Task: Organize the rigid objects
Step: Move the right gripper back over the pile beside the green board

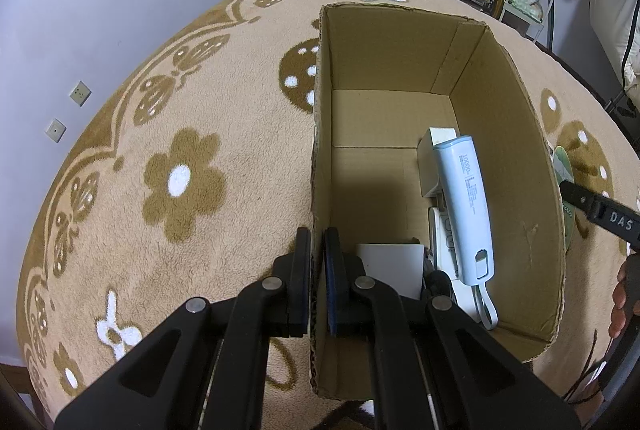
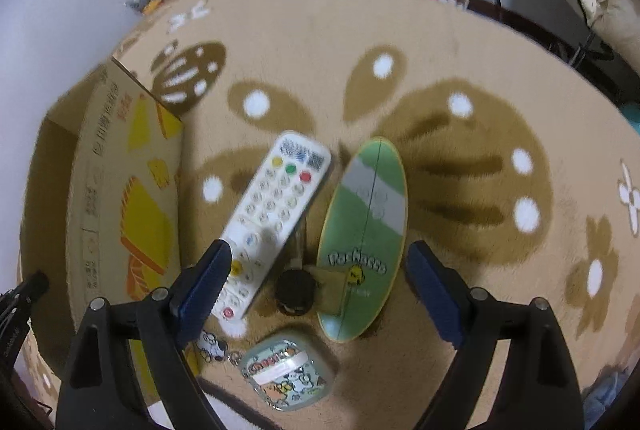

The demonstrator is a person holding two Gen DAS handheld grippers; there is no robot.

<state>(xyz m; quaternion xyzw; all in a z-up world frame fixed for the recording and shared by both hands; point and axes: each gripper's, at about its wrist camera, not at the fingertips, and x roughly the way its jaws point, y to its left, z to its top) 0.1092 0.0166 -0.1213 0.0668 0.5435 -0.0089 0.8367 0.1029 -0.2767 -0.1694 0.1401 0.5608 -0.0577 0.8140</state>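
My left gripper (image 1: 318,262) pinches the near wall of the cardboard box (image 1: 516,134), one pad outside, one inside. In the box lie a pale blue power bank (image 1: 466,206) and some white items. My right gripper (image 2: 318,294) hangs spread wide over the rug (image 2: 460,42), nothing gripped. Between its fingers lie a white remote (image 2: 276,214), a green oval mirror (image 2: 366,226) and a small black round thing (image 2: 295,288); a small printed case (image 2: 288,374) sits nearer.

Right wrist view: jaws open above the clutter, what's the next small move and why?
Probably lower the right gripper and centre it on the green oval plaque. Its jaws stand wide, holding nothing, and already straddle it beside the white remote control; the left gripper pinches the cardboard box wall.
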